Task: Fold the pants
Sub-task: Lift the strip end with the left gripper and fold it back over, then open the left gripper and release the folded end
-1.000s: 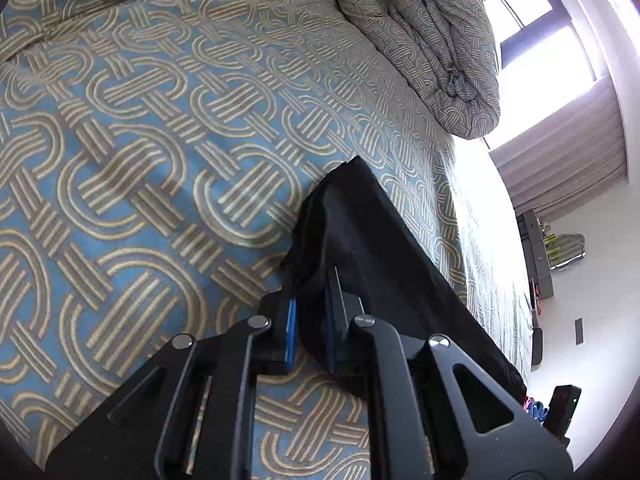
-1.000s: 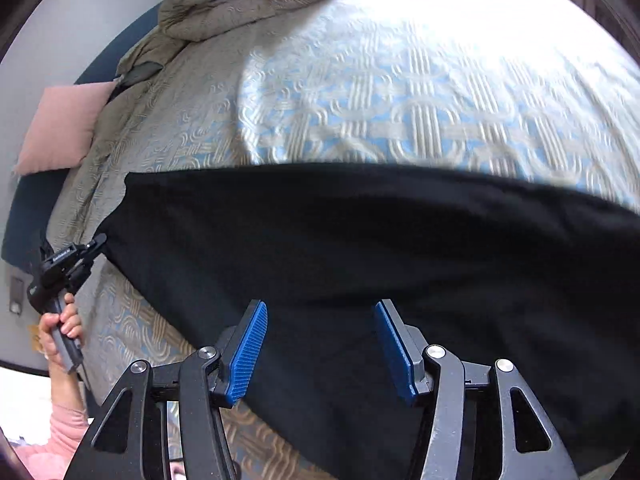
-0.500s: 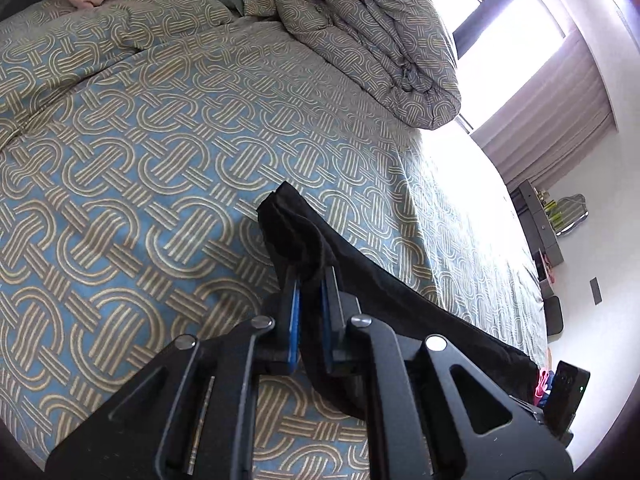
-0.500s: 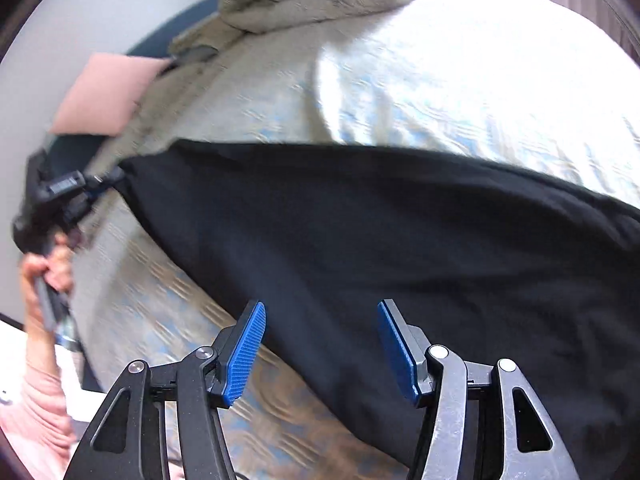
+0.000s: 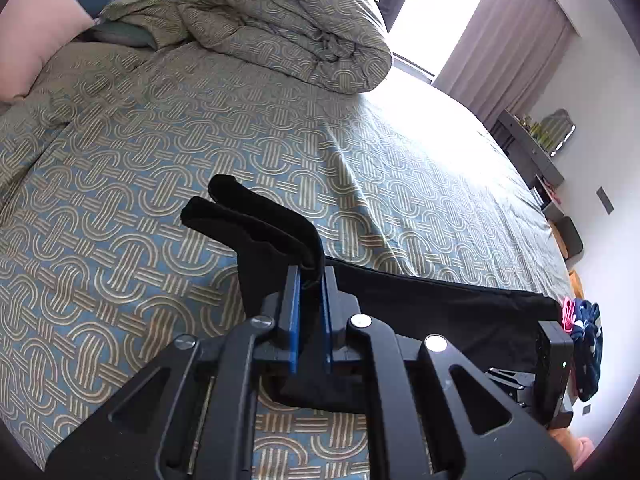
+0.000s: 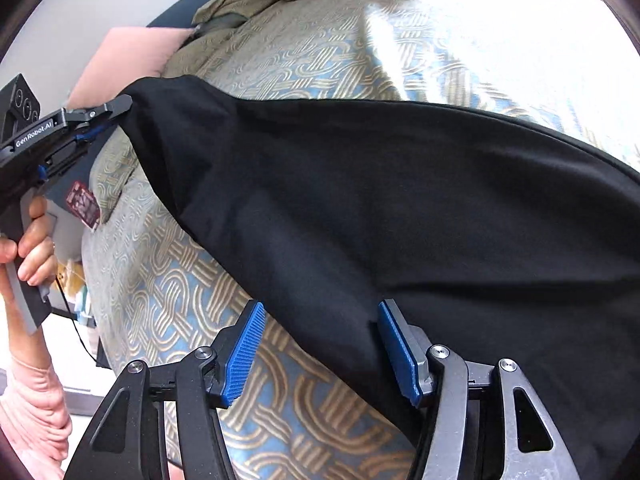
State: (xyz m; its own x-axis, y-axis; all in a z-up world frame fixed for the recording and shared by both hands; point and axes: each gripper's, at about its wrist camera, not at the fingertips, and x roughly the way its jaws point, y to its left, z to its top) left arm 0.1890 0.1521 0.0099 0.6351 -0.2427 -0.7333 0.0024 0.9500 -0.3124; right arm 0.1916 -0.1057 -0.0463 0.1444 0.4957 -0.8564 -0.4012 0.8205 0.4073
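Black pants are draping limp across the bed; I'm pinching one end in my left gripper, reckoning my spread-apart right gripper should take the lower-centre edge

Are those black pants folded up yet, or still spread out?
Still spread: the black pants stretch wide across the bed, one end pinched and lifted by the left gripper.
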